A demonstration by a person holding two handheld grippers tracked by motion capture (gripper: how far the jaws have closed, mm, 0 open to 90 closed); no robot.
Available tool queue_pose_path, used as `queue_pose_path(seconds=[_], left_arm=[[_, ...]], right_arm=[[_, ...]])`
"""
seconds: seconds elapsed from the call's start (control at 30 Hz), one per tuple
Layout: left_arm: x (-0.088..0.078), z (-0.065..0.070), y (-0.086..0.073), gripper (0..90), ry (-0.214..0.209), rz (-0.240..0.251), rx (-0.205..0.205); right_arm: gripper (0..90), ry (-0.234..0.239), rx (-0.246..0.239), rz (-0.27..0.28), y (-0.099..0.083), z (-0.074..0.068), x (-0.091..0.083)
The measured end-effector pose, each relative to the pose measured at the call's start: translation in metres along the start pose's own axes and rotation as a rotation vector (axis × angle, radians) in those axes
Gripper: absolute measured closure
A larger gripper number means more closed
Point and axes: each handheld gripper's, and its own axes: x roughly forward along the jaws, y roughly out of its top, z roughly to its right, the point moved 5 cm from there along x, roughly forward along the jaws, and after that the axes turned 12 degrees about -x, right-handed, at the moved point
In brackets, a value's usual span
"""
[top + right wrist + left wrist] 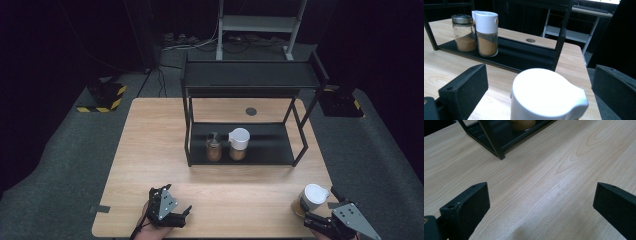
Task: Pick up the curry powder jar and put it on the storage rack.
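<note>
The left hand-held gripper (176, 216) rests low at the near left of the bench (150, 150), its jaws wide apart with nothing but bare wood between them. In the middle stands a black shelf rack (250, 80). On its bottom shelf two jars already sit side by side — a glass shaker with a metal lid (464, 32) and a white-capped jar (486, 32) of brown powder. At the near right corner of the bench a third white-capped jar (312, 199) waits. The right hand-held gripper (325, 212) has its jaws wide on either side of it — not squeezing yet. So two jars look done, and this last one probably needs grabbing and lifting onto the shelf.
</note>
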Motion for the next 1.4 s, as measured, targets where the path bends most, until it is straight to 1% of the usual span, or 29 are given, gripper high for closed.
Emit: queue_pose_path(seconds=[0.3, 0.43, 0.7, 0.83, 0.87, 0.93, 1.07, 1.23, 1.27, 1.4], left_arm=[[0.000, 0.000, 0.000, 1.0, 0.000, -0.001, 0.003], [0.000, 0.000, 0.000, 1.0, -0.002, 0.000, 0.003], [0.000, 0.000, 0.000, 1.0, -0.003, 0.000, 0.004], [0.000, 0.000, 0.000, 1.0, -0.003, 0.000, 0.006], [0.000, 0.000, 0.000, 1.0, -0.003, 0.000, 0.006], [0.000, 0.000, 0.000, 1.0, -0.003, -0.002, 0.006], [0.000, 0.000, 0.000, 1.0, -0.003, -0.001, 0.006], [0.000, 0.000, 0.000, 1.0, -0.003, -0.003, 0.006], [0.000, 0.000, 0.000, 1.0, -0.004, -0.003, 0.006], [0.000, 0.000, 0.000, 1.0, -0.005, -0.002, 0.008]], right_arm=[[0.0, -0.008, 0.020, -0.017, -0.008, 0.001, 0.001], [0.0, 0.001, 0.038, -0.032, -0.014, 0.001, 0.003], [0.0, 0.009, 0.057, -0.053, -0.022, -0.001, 0.006], [0.0, 0.013, 0.069, -0.057, -0.026, -0.001, 0.008], [0.0, 0.017, 0.083, -0.062, -0.029, -0.001, 0.009], [0.0, 0.020, 0.089, -0.066, -0.031, 0.000, 0.010], [0.2, 0.027, 0.095, -0.081, -0.034, 0.000, 0.012], [0.6, 0.033, 0.104, -0.084, -0.038, 0.000, 0.013], [1.0, 0.040, 0.113, -0.087, -0.040, 0.000, 0.014], [3.8, 0.052, 0.115, -0.095, -0.042, -0.001, 0.015]])
